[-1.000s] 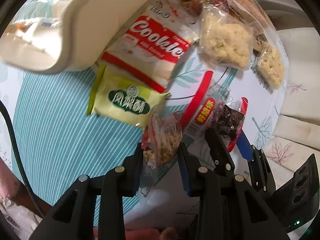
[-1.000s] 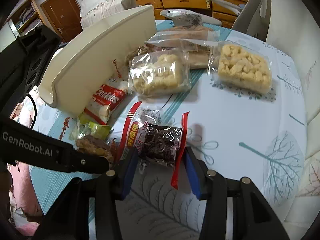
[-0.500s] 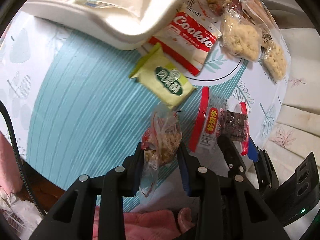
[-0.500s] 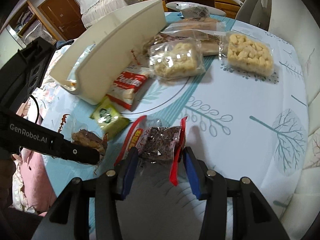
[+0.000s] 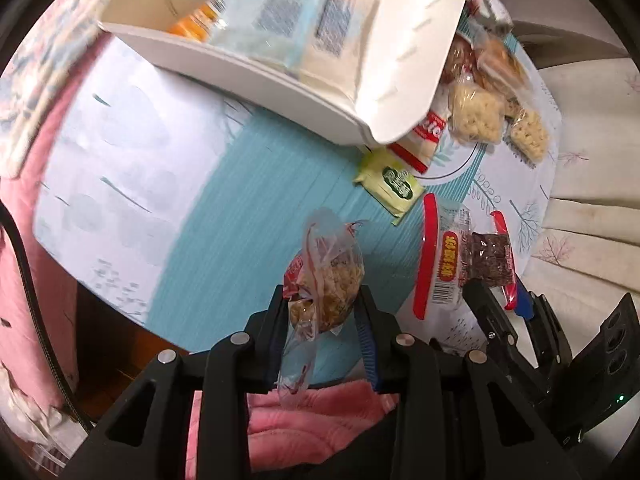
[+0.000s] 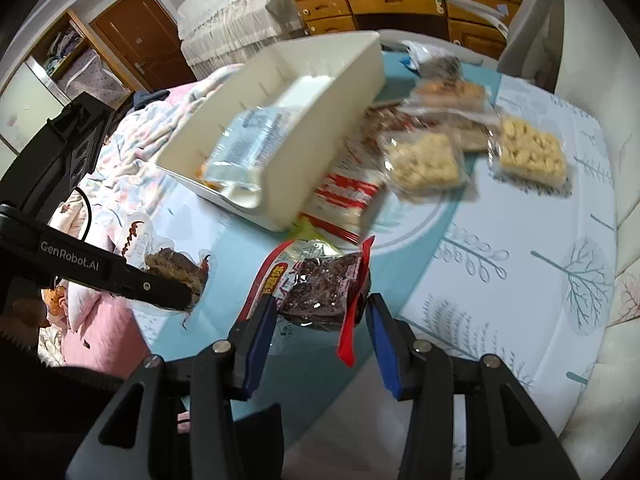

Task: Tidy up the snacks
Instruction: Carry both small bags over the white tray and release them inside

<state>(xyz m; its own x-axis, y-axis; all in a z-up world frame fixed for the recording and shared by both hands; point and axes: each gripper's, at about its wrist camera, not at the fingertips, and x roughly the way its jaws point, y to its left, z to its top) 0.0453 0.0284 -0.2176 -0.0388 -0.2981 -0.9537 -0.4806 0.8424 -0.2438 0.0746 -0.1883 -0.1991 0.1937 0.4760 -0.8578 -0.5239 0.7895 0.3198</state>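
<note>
The left gripper is clenched on a clear bag of crunchy snack, holding it up above the table's near edge. Just beside it, the right gripper grasps a dark snack packet with red ends, also lifted off the table. Farther on lie a small green packet and a red-and-white cookie pack, the latter partly tucked under a white bin that holds a pale blue bag. Beyond sit two clear packs of puffed squares.
</note>
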